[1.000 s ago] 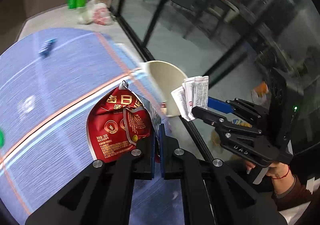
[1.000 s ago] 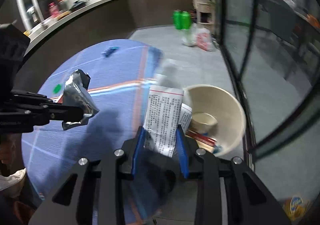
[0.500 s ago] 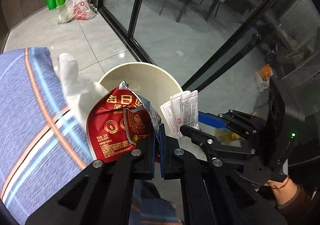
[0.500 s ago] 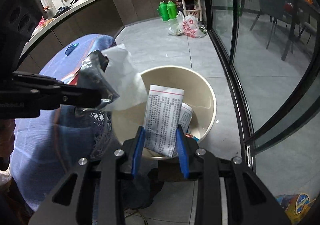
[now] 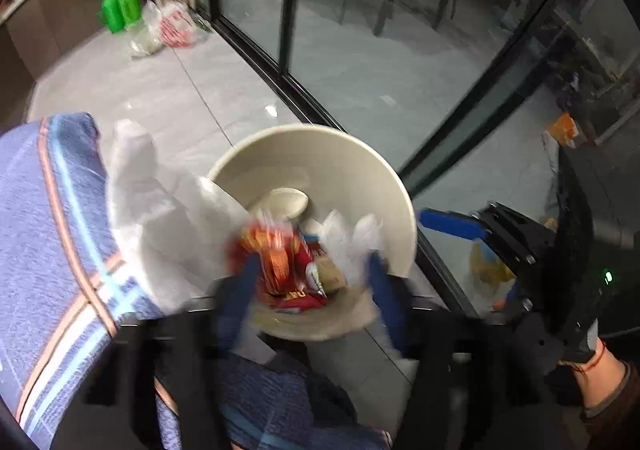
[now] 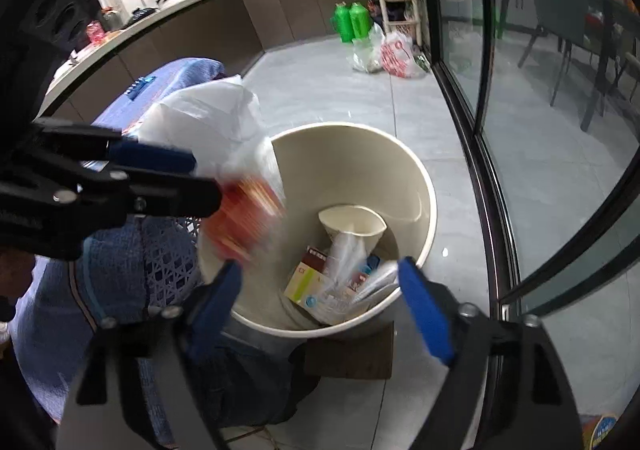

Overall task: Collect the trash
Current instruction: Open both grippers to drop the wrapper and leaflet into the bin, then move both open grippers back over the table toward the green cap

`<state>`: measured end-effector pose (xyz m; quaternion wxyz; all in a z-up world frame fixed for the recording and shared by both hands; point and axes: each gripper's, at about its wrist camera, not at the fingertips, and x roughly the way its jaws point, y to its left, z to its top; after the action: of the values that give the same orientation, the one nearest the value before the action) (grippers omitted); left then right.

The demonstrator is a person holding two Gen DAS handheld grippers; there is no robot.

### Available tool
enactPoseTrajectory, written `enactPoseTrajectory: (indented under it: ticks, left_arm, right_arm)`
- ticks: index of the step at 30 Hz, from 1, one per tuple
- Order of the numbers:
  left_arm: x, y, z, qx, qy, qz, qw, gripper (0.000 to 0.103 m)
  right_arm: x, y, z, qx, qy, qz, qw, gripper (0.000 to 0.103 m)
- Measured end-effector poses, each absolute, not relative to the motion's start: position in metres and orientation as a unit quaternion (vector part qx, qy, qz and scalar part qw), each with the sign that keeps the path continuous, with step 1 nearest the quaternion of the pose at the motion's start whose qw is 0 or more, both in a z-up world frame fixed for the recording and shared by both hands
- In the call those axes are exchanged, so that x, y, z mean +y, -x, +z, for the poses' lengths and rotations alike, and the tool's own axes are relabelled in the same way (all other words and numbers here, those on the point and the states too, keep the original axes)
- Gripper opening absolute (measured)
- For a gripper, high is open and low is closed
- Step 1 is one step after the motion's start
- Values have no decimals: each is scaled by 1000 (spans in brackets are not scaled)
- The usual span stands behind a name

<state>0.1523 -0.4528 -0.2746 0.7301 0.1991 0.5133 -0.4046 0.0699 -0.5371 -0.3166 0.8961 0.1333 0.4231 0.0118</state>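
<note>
A cream round bin [image 5: 320, 137] stands on the floor beside the table. My left gripper [image 5: 312, 290] hangs over its near rim with its jaws opening. The red snack wrapper [image 5: 280, 262] is a blur between the blue fingers, loose and dropping into the bin. My right gripper [image 6: 320, 304] is also over the bin [image 6: 420, 177], jaws opening wide with nothing pressed between its pads. The folded paper [image 6: 378, 280] lies loose among the trash below. In the right wrist view my left gripper [image 6: 176, 177] reaches in from the left, above the falling wrapper [image 6: 240, 217].
A paper cup [image 6: 352, 221] and small cartons lie in the bin. A white plastic bag [image 6: 208, 121] drapes over the rim from the blue striped tablecloth [image 5: 48, 250]. Glass sliding doors [image 6: 520, 109] run along the right. Green bottles [image 6: 352, 21] and bags stand far back.
Both grippers came down over the bin and opened. The red wrapper left the left gripper's fingers and the folded paper left the right gripper's; both dropped into the bin.
</note>
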Motion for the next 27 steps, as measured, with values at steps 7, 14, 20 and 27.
enactPoseTrajectory:
  ticks: [7, 14, 20, 27]
  left_arm:
    - [-450, -155, -268, 502, -187, -400, 743, 93]
    - [-444, -152, -260, 505, -184, -393, 746, 95]
    - [-437, -148, -248, 502, -174, -390, 752, 95]
    - [-423, -141, -230, 491, -172, -391, 759, 95]
  right_arm:
    - [-535, -65, -321, 424, -129, 15, 896, 100]
    - [-535, -65, -317, 426, -141, 7, 893, 100]
    - [-532, -64, -308, 423, -136, 7, 896, 100]
    - [-525, -59, -293, 421, -129, 9, 898, 100]
